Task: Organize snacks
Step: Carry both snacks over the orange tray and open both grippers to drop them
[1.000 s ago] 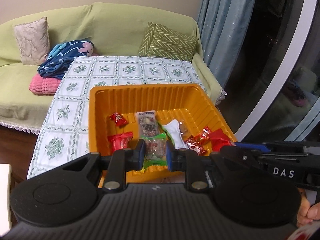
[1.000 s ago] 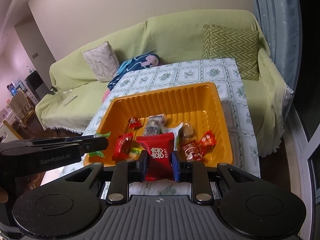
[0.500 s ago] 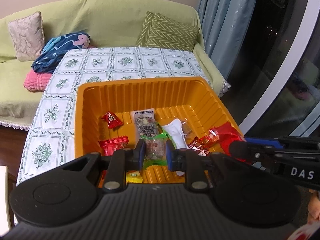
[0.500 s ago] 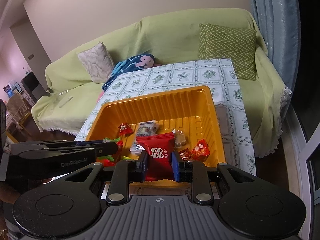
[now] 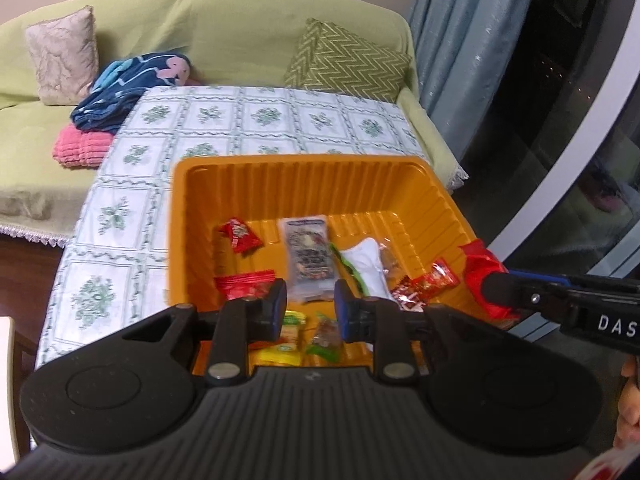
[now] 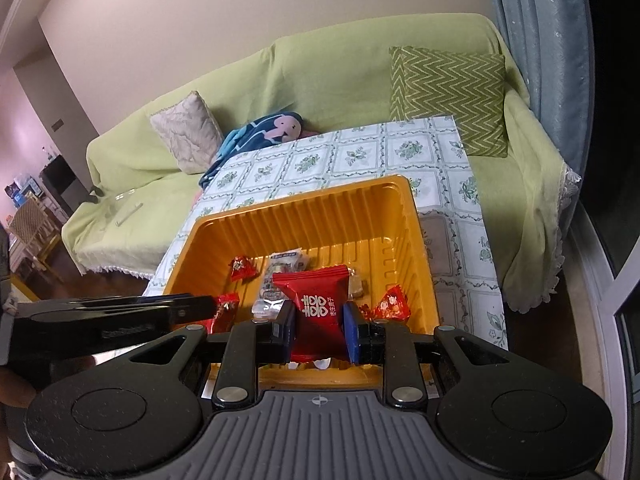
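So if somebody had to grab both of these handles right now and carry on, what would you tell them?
Left gripper: open and empty, above the near end of the orange tray. A green-wrapped snack lies in the tray just below it.
Right gripper: shut on a red packet, held over the tray's near edge.
Done: several wrapped snacks are already lying in the tray, which sits on the tablecloth.
Left: probably open the right gripper so the red packet drops in. These views don't show whether more snacks wait outside the tray.
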Action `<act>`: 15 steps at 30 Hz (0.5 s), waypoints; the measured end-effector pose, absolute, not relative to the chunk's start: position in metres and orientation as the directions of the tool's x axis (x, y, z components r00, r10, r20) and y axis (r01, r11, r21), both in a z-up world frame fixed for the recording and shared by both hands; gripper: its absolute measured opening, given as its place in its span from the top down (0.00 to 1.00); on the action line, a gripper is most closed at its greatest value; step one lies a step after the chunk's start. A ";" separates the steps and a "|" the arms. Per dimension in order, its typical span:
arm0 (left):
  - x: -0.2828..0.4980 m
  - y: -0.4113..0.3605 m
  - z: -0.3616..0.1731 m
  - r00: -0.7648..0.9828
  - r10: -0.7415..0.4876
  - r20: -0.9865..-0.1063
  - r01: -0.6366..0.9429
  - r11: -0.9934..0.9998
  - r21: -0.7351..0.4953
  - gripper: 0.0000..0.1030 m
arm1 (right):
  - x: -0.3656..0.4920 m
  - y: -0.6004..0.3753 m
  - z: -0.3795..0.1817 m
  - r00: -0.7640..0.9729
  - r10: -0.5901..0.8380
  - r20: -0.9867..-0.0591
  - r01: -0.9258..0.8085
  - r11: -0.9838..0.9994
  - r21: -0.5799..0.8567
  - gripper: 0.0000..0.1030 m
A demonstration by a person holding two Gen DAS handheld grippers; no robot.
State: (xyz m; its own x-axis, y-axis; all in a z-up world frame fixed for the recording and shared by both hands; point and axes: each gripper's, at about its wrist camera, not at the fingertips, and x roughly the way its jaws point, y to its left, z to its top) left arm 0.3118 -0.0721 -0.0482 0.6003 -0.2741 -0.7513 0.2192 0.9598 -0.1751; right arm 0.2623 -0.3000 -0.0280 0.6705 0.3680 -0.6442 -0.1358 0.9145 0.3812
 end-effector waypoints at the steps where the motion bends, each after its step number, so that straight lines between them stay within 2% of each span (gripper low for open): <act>1: 0.311 -0.068 -0.046 0.601 -0.274 -0.751 0.213 0.960 -0.180 0.78 | 0.263 -0.300 -0.028 0.671 0.368 -0.643 -0.136 0.914 0.382 0.75; 15: 0.318 -0.037 -0.038 0.617 -0.210 -0.758 0.144 0.978 -0.154 0.74 | 0.299 -0.275 -0.042 0.630 0.429 -0.647 -0.149 0.885 0.441 0.75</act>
State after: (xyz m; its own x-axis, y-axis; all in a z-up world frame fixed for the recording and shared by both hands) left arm 0.3185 -0.0374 -0.0384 0.6174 -0.2103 -0.7580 0.1440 0.9775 -0.1539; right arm 0.2992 -0.2751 -0.0422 0.6301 0.4288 -0.6474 -0.1487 0.8849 0.4414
